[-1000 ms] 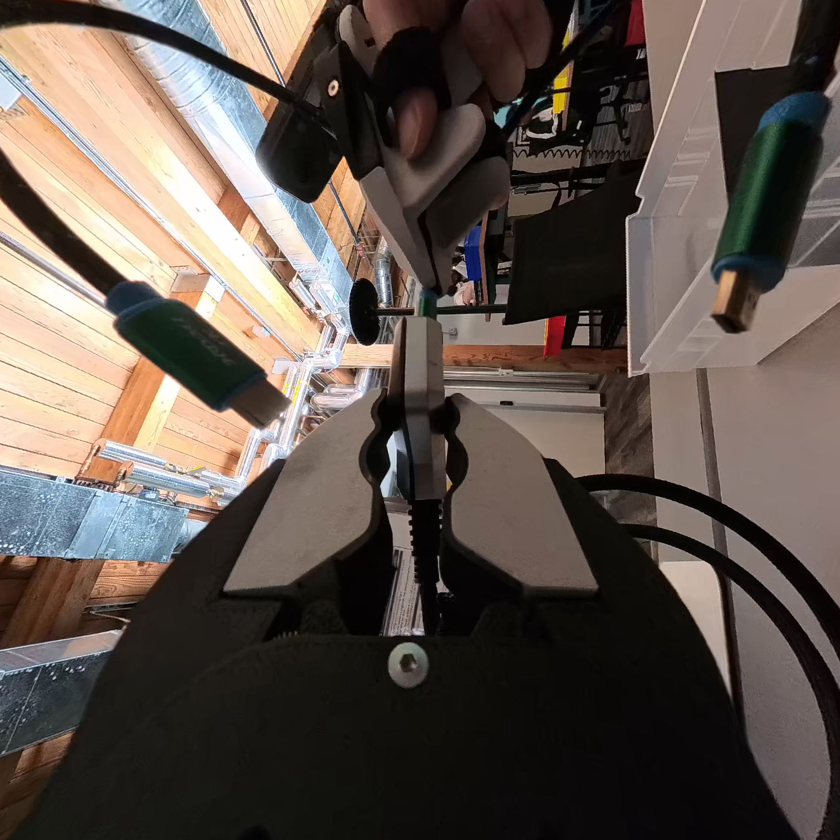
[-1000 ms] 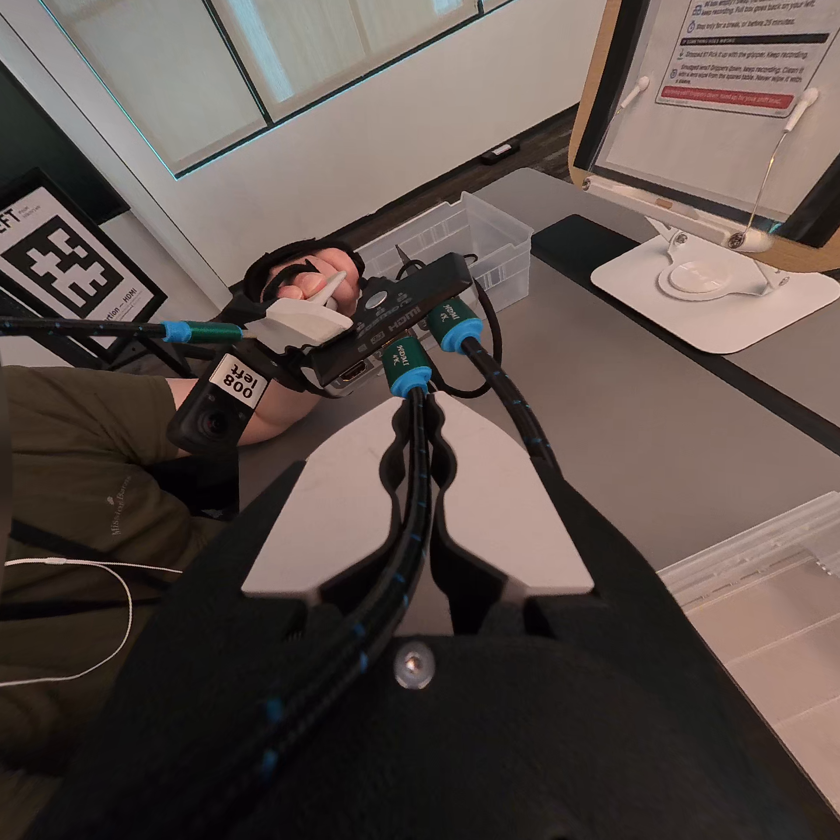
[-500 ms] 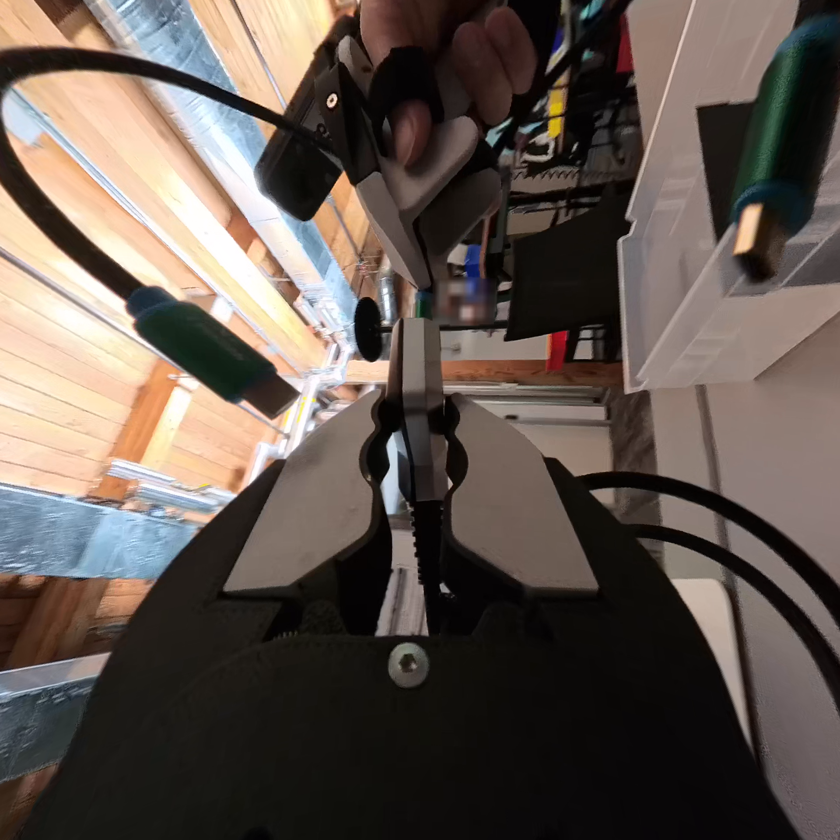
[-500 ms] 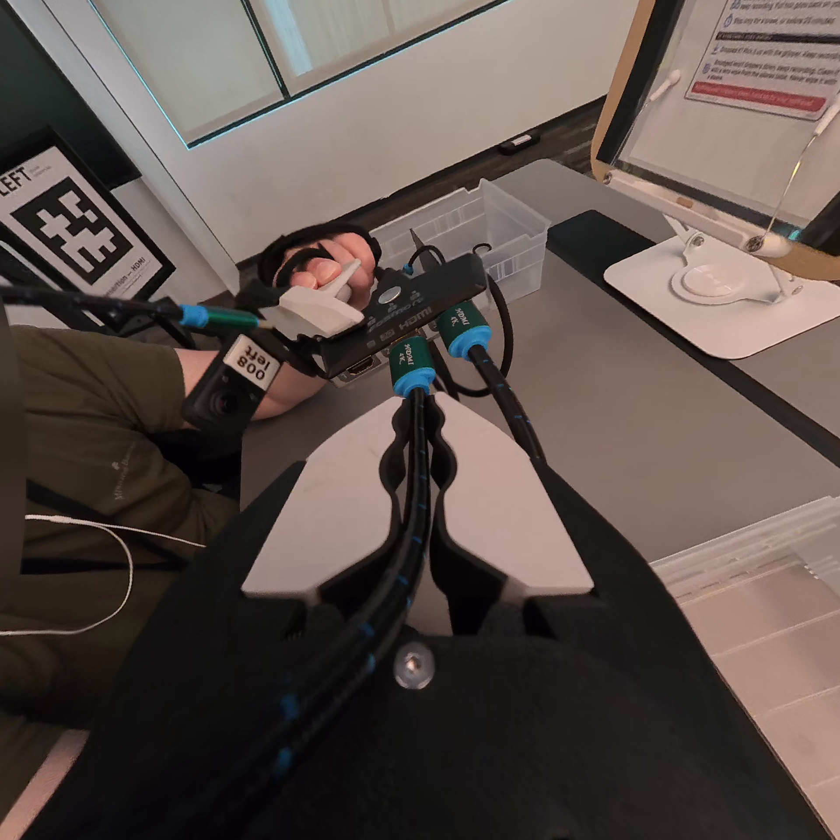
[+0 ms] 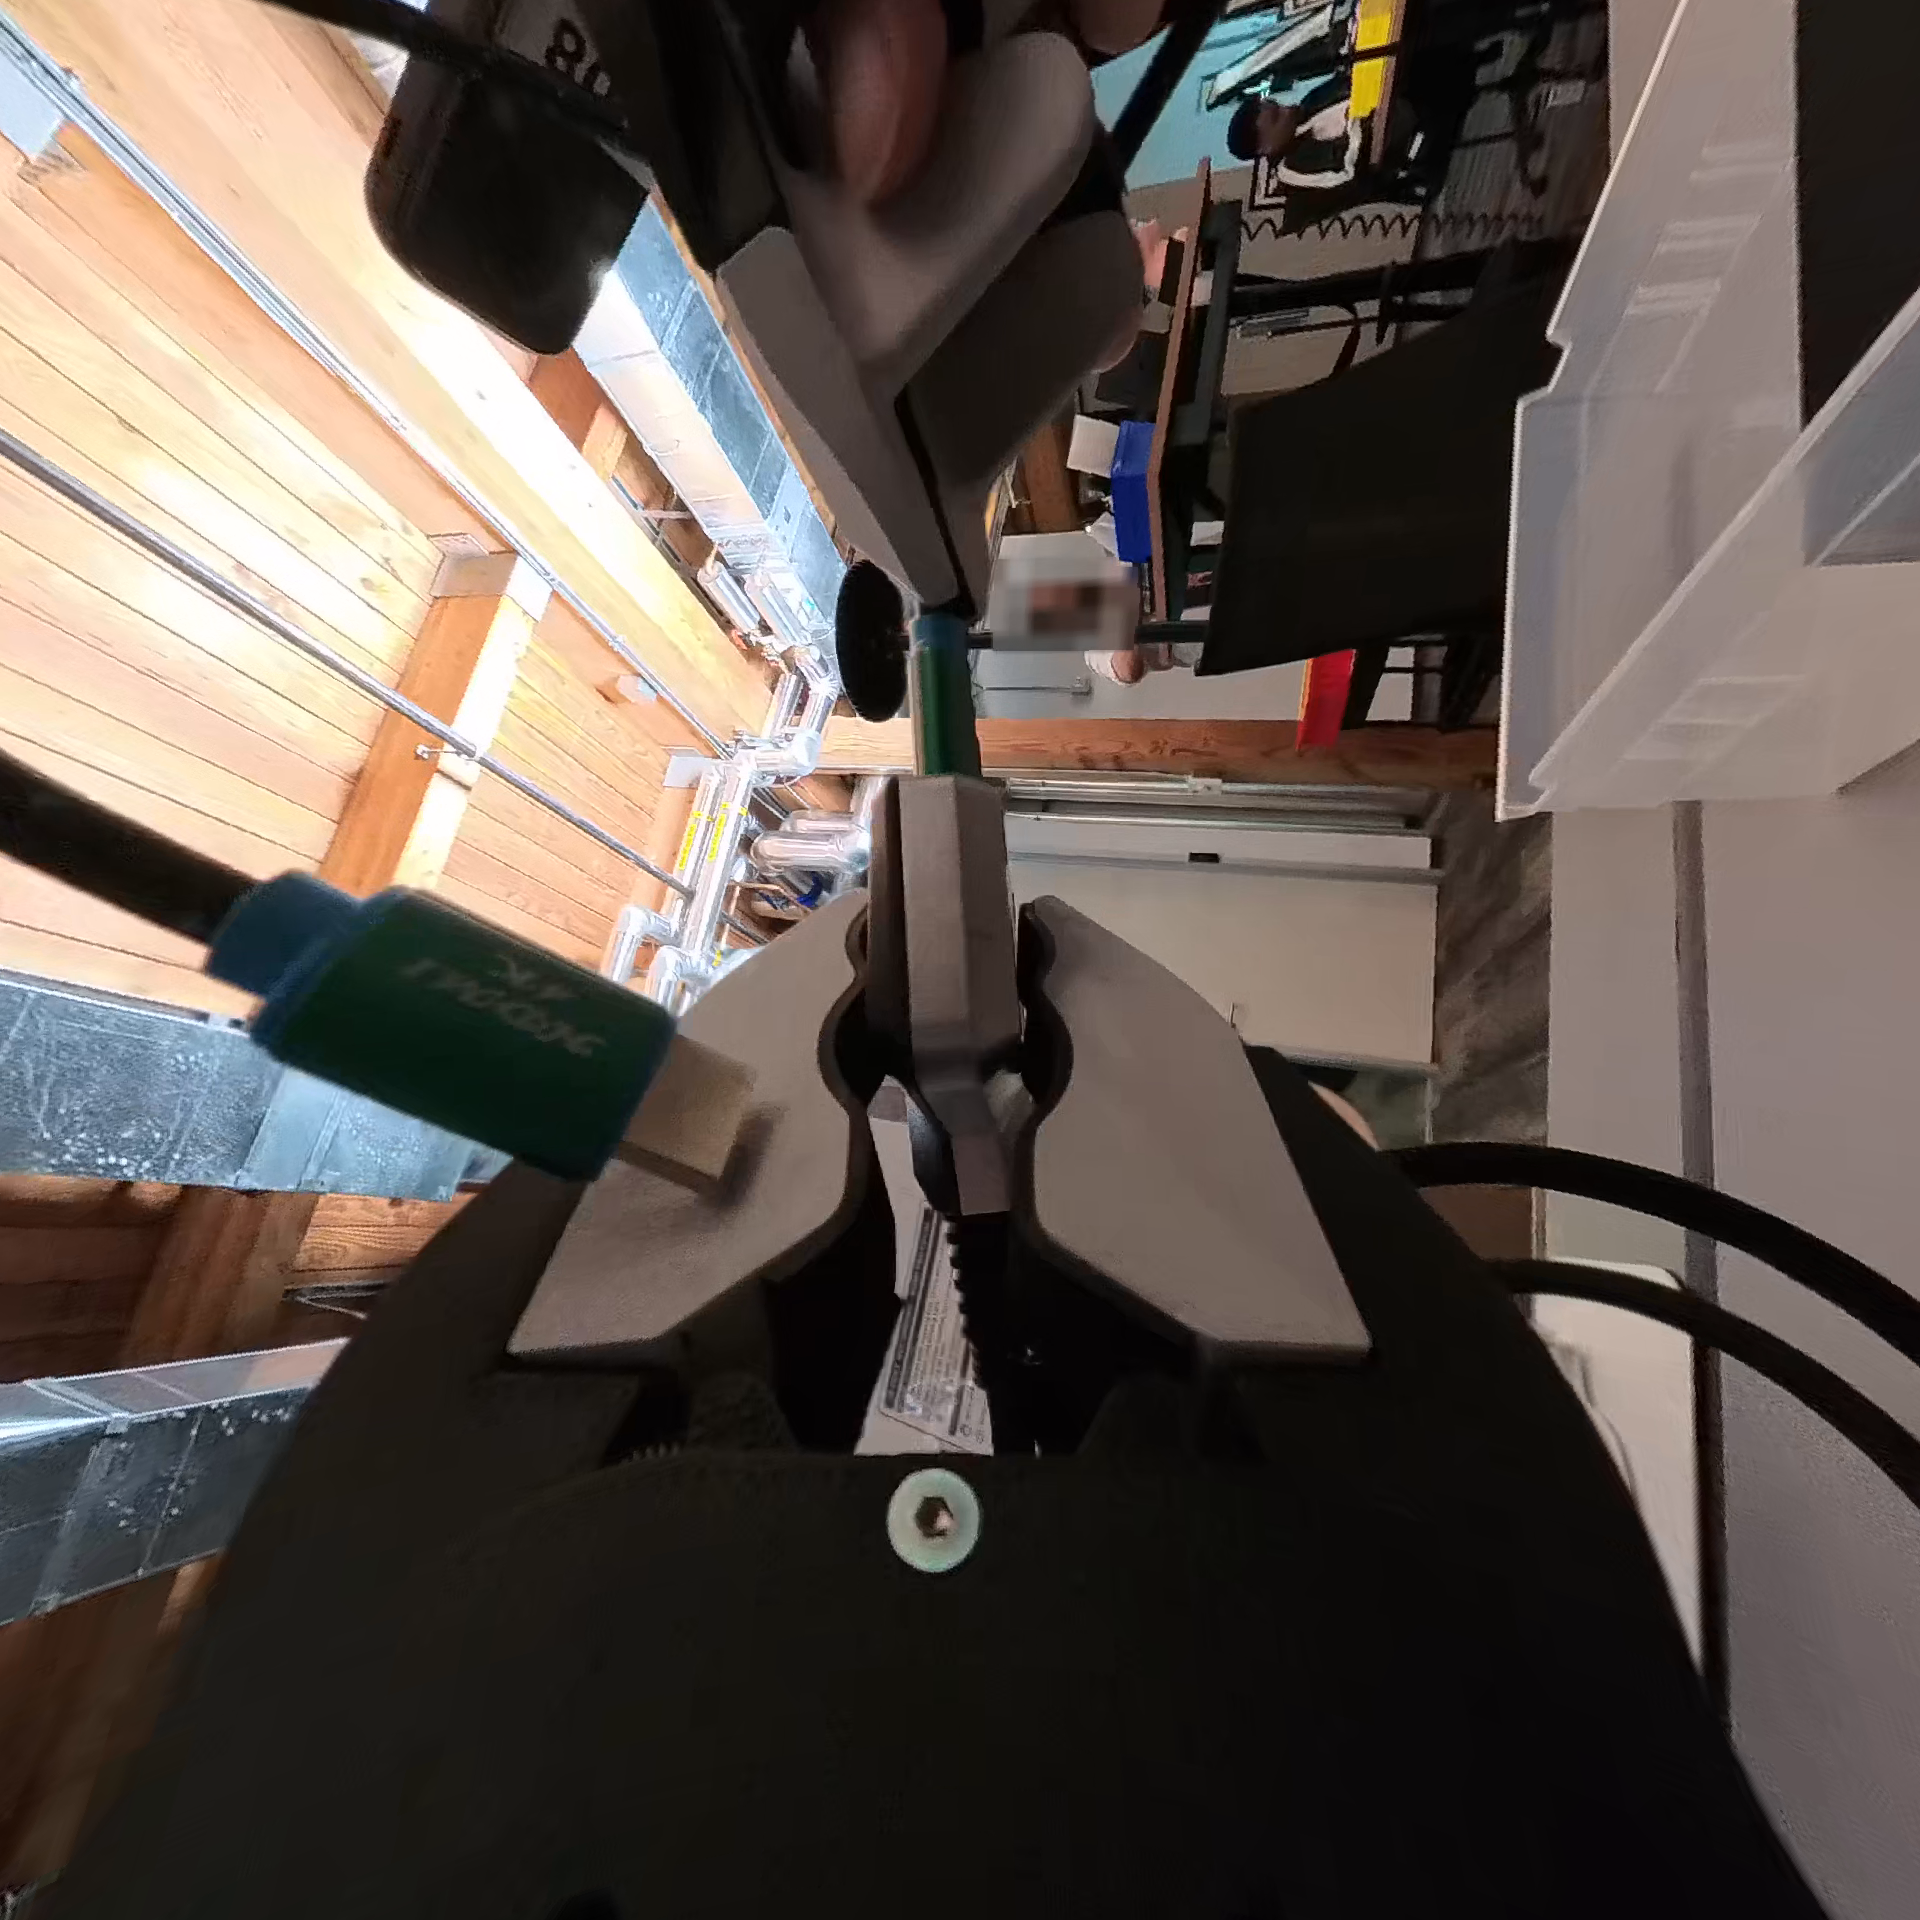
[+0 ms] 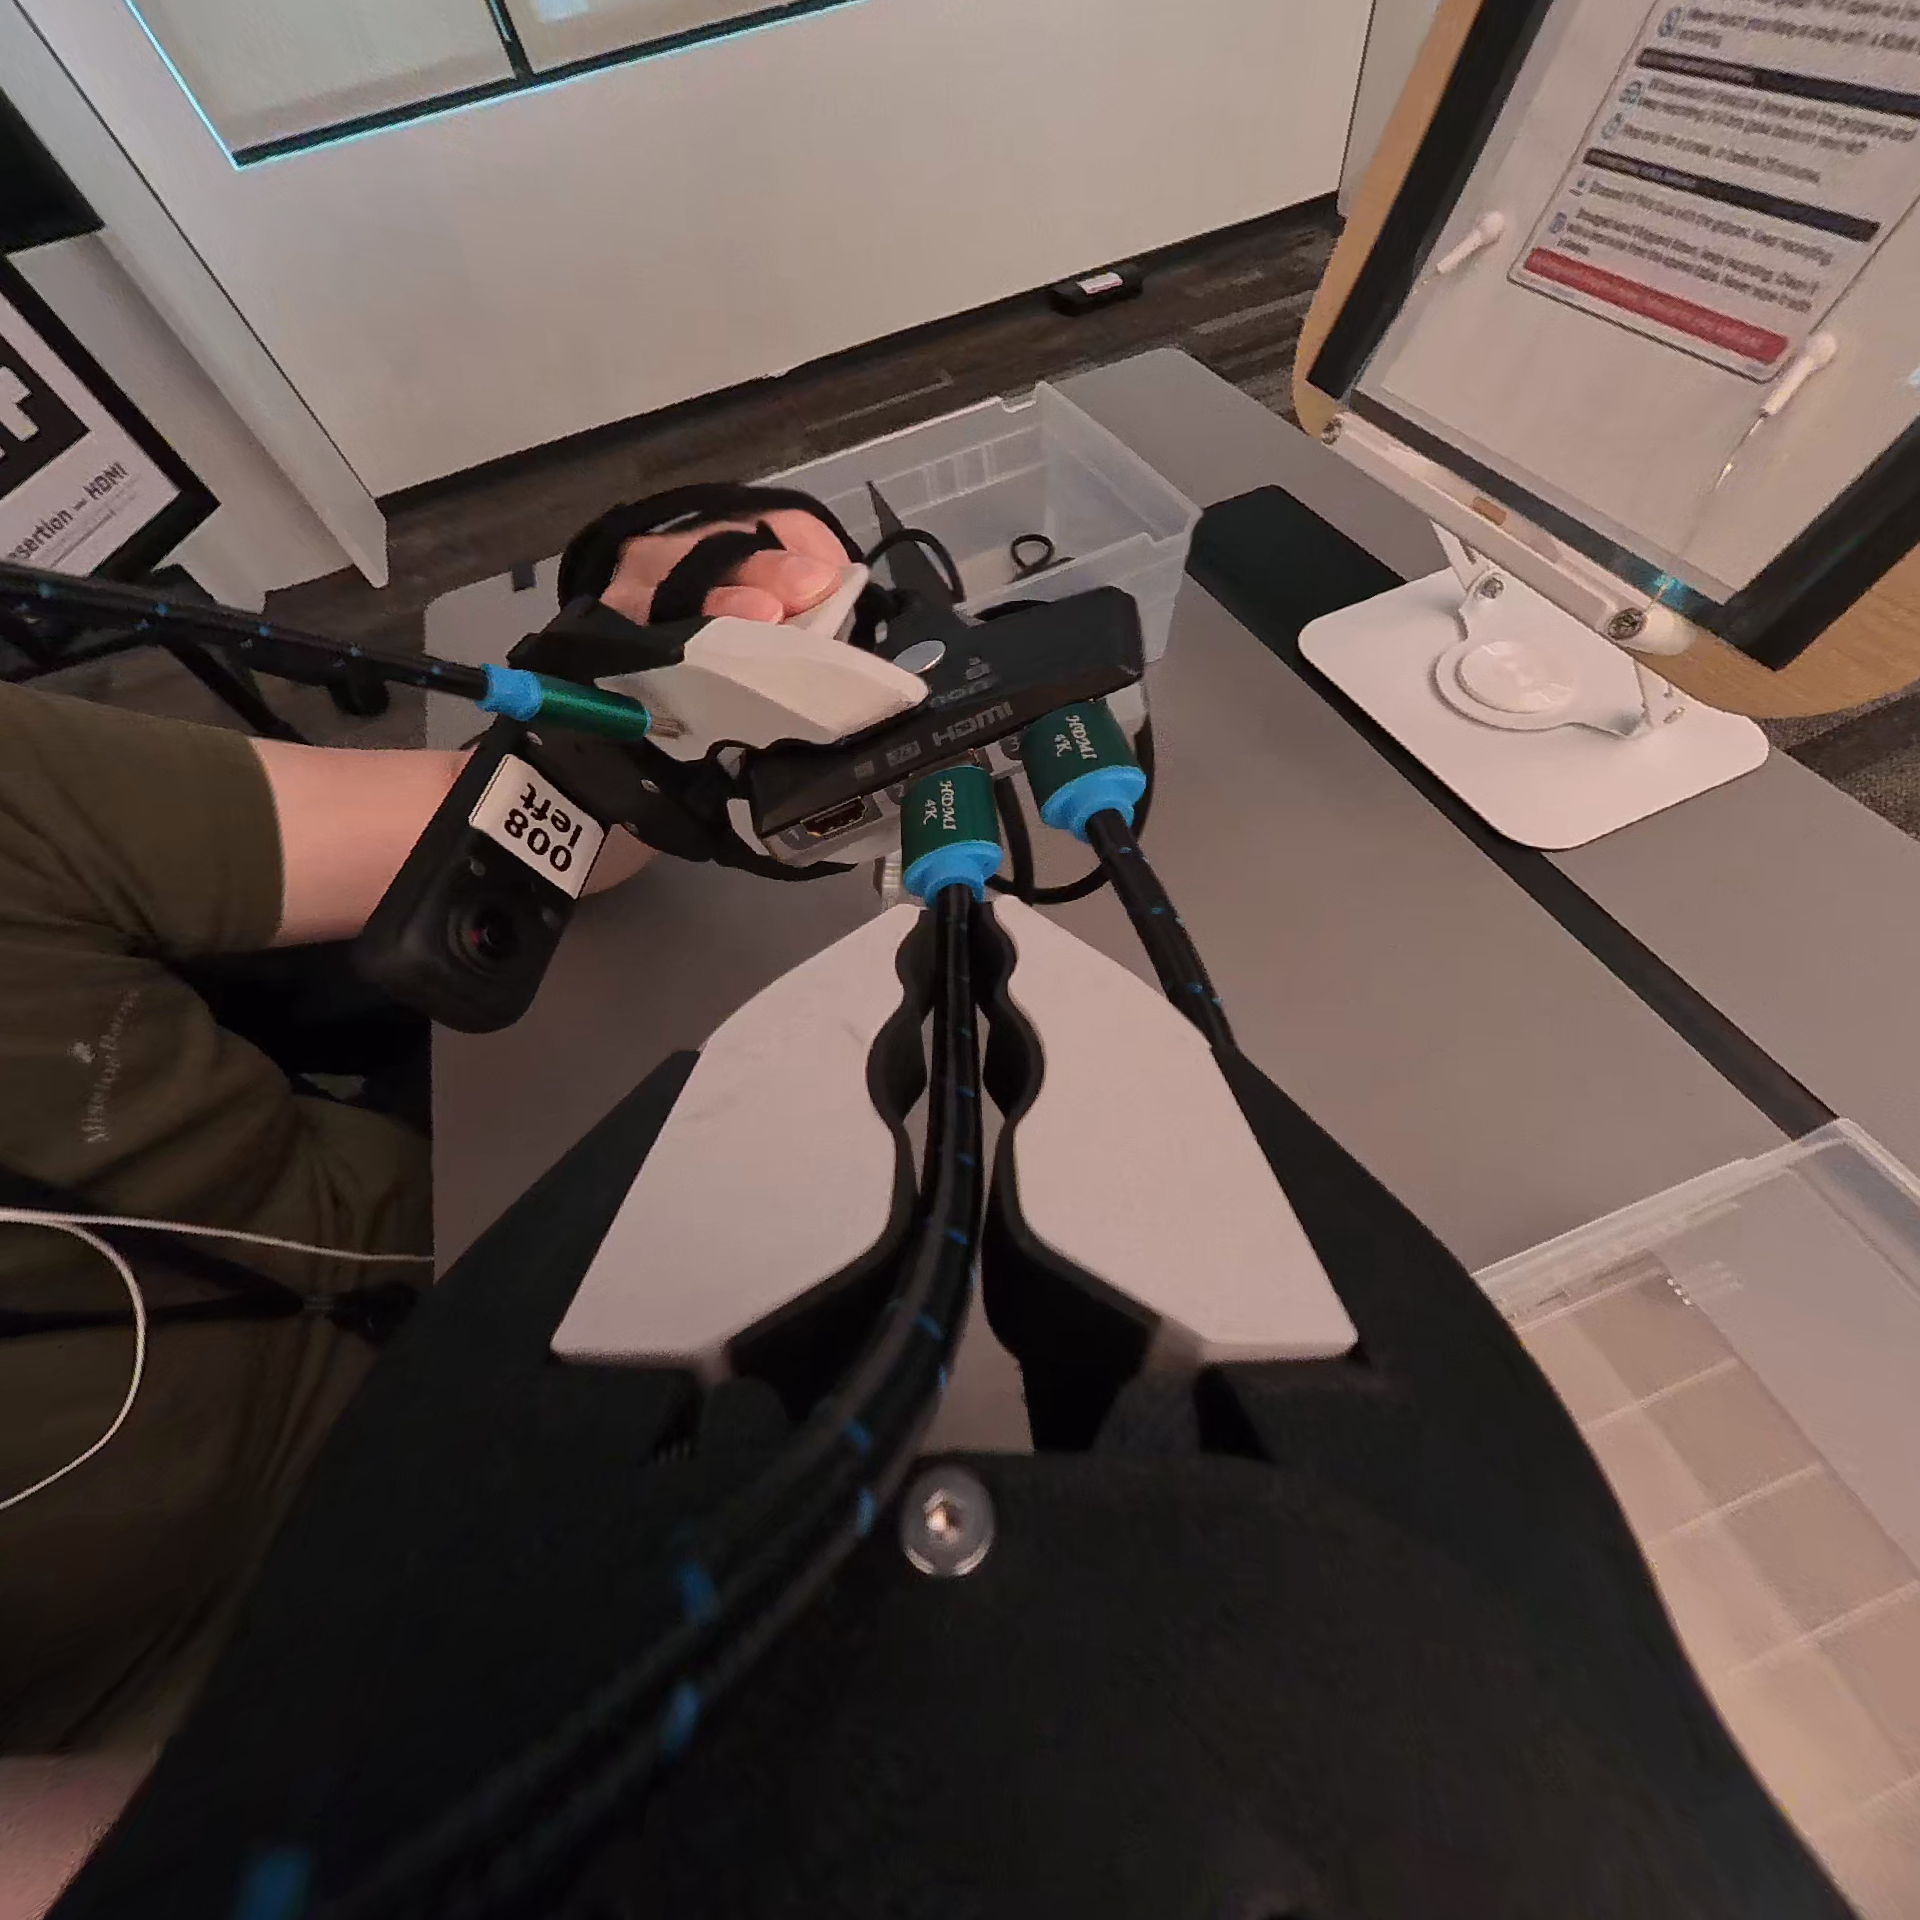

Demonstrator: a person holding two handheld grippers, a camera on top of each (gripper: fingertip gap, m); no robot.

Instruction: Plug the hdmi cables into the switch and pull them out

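HDMI switch [image 6: 966, 707], black flat box, held in the air above the grey tabletop [image 6: 1403, 987], just in front of a clear plastic bin [image 6: 1049, 488]. Left gripper [image 6: 821, 686] has its white jaws clamped on the switch's end; in its own wrist view the switch [image 5: 940, 966] shows edge-on between the jaws, pinched tight. Right gripper [image 6: 961, 935] jaws are closed on a black braided cable [image 6: 951, 1091] just behind its green plug [image 6: 945, 826], which sits in a middle port on the switch's front face. Second green plug [image 6: 1081, 764] sits in the port just right of it, cable trailing down past the right gripper. Port to the left of the held plug is empty. Third green plug [image 6: 566, 707] hangs free on the far side of the left gripper, near the switch's end, not inserted. White tablet stand [image 6: 1507, 707] sits on the tabletop off to the right, well apart.
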